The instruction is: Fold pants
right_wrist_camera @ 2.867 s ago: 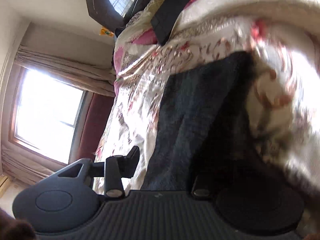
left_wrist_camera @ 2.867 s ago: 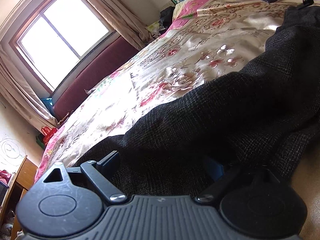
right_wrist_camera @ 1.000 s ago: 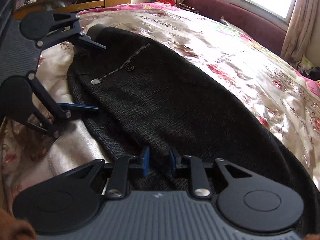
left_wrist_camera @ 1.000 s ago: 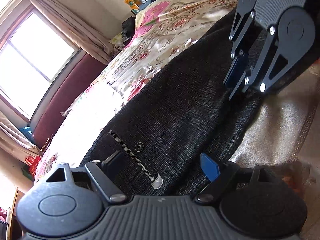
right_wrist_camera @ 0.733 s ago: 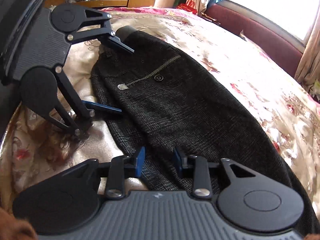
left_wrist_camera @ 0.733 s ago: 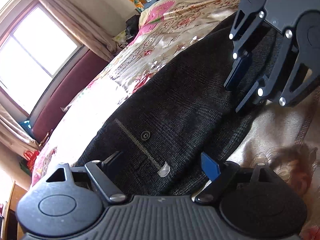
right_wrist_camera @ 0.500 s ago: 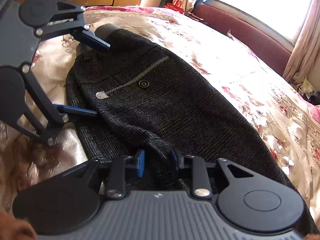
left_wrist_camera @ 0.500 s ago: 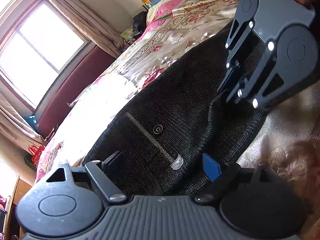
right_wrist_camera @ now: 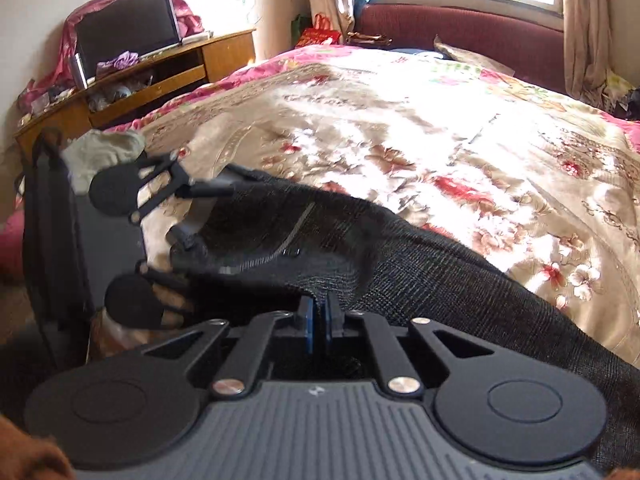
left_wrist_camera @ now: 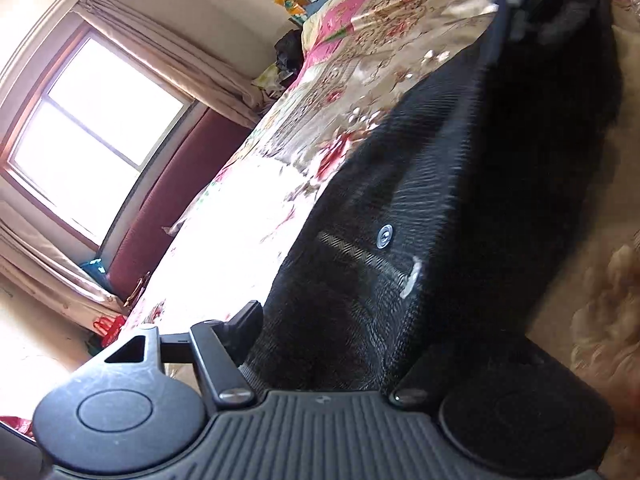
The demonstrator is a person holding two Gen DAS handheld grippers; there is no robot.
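Observation:
Dark grey woven pants (right_wrist_camera: 440,280) lie lengthwise on a floral satin bedspread (right_wrist_camera: 400,140). My right gripper (right_wrist_camera: 318,320) is shut, its blue pads pinching the near side edge of the pants, and the cloth rises from the bed there. My left gripper (right_wrist_camera: 208,216) straddles the waistband end with the cloth between its closing jaws. In the left wrist view the pants (left_wrist_camera: 440,184) show a back pocket button (left_wrist_camera: 385,236). There the left gripper (left_wrist_camera: 332,332) has one finger at the cloth's edge, the other hidden in dark fabric. The right gripper is only a dark blur at the top right.
A wooden stand (right_wrist_camera: 160,72) with a dark screen (right_wrist_camera: 124,24) is beyond the bed's left corner. A maroon bench (right_wrist_camera: 460,36) runs under the window (left_wrist_camera: 92,128). A pale cloth (right_wrist_camera: 100,152) lies near the left gripper. Bare bedspread (left_wrist_camera: 360,60) stretches beyond the pants.
My right gripper has shut on the pants' side edge and risen, pulling the cloth up. My left gripper has slid in over the waistband and its jaws have narrowed.

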